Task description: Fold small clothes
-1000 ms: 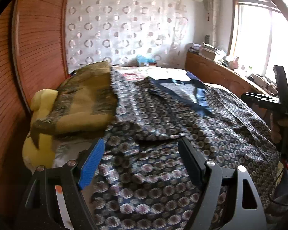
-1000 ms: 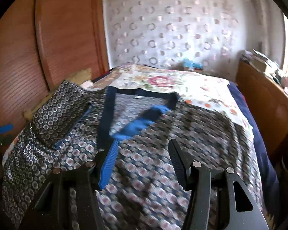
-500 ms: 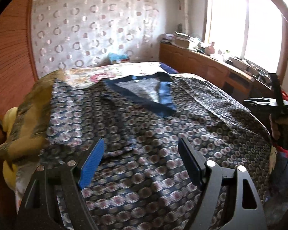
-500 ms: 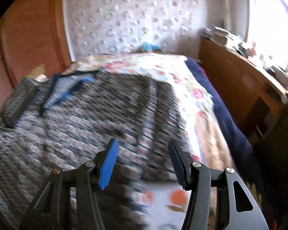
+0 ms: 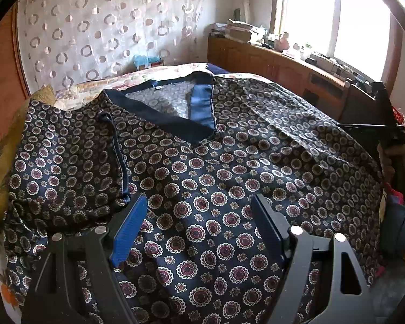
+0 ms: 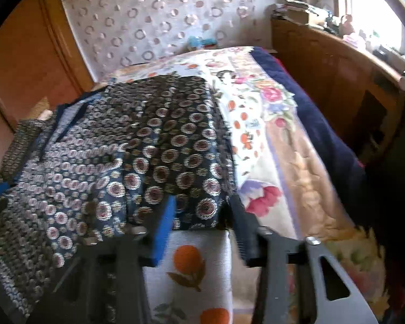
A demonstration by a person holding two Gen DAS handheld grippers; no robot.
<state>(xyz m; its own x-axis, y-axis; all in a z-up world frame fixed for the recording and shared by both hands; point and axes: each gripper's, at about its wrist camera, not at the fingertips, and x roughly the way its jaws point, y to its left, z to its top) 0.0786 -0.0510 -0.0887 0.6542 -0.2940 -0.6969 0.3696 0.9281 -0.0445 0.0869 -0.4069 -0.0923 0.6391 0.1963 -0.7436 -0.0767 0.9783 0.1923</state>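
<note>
A dark navy shirt (image 5: pixel 202 167) with round medallion print and a plain blue V-neck lies spread flat on the bed. My left gripper (image 5: pixel 199 224) is open and empty, low over the shirt's lower front. The shirt also shows in the right wrist view (image 6: pixel 154 145), with one sleeve reaching toward the camera. My right gripper (image 6: pixel 199 218) is open, its jaws on either side of that sleeve's end without closing on it. The right gripper also shows at the right edge of the left wrist view (image 5: pixel 386 124).
The bed has a floral sheet (image 6: pixel 256 124) and a navy blanket (image 6: pixel 318 124) along its right side. A wooden cabinet (image 5: pixel 283 64) with clutter stands under the window. A wooden wardrobe (image 6: pixel 27 62) is at the left, and a curtain (image 5: pixel 108 27) hangs behind.
Both grippers swung to the right. The left one now faces the shirt's middle instead of the yellow pillow. The right one moved to the shirt's right sleeve end.
</note>
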